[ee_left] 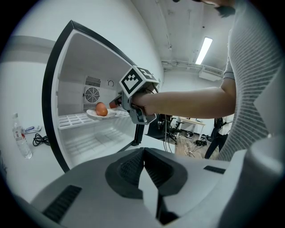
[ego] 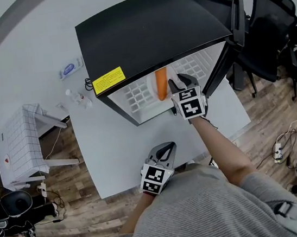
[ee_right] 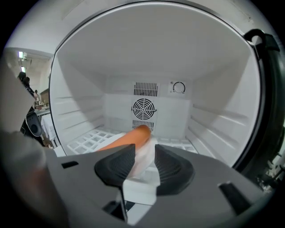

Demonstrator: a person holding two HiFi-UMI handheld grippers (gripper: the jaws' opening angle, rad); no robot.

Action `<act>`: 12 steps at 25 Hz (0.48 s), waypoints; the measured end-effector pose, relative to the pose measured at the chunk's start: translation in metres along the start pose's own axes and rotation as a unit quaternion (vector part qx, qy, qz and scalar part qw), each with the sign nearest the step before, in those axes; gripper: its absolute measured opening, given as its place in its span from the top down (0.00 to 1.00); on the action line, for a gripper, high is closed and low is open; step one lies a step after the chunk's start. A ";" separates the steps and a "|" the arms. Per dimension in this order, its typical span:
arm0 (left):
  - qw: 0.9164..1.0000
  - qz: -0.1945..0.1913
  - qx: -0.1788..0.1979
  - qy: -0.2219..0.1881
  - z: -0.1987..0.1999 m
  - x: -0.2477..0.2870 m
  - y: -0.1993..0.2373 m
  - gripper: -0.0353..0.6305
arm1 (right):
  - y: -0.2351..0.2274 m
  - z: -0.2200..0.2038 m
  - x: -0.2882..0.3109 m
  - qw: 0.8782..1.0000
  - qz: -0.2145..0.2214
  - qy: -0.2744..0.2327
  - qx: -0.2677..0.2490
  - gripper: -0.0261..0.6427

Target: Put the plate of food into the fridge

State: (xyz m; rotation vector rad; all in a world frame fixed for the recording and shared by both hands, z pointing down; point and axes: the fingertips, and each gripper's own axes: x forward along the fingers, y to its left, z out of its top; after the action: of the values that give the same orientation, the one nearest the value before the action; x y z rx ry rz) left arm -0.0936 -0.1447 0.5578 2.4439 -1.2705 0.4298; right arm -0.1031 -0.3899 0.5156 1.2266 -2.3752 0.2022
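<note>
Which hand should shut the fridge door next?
Probably right. The right gripper reaches into the black fridge beside its open door, jaws open around the white plate; the left gripper sits back by the body.

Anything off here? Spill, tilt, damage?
Nothing stands out. The plate sits level on the fridge shelf with the orange food on it, nothing spilled. The right gripper is open at the plate's rim.

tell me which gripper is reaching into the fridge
The right gripper, jaws apart inside the black fridge by the white plate; the left gripper sits outside, jaws together.
</note>
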 end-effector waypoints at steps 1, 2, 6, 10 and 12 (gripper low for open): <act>1.000 -0.001 0.001 0.000 0.000 0.001 -0.001 0.93 | -0.001 0.000 -0.002 1.000 0.002 -0.001 0.003 0.75; 1.000 -0.002 0.001 0.000 0.001 0.002 -0.002 0.93 | -0.001 -0.001 -0.003 1.000 0.005 -0.001 0.004 0.75; 1.000 -0.004 0.004 0.001 0.002 0.004 -0.006 0.93 | 0.000 -0.002 -0.010 1.000 0.017 -0.006 0.001 0.75; 1.000 -0.006 0.007 0.001 0.005 0.007 -0.010 0.93 | 0.001 -0.002 -0.019 0.999 0.029 -0.013 0.002 0.75; 1.000 -0.007 0.008 0.002 0.005 0.009 -0.011 0.93 | 0.002 -0.002 -0.023 0.999 0.036 -0.020 0.002 0.75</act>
State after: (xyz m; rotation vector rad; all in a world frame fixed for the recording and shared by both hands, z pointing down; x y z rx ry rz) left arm -0.0792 -0.1476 0.5550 2.4633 -1.2536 0.4424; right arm -0.0929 -0.3714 0.5069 1.1574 -2.4559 0.2066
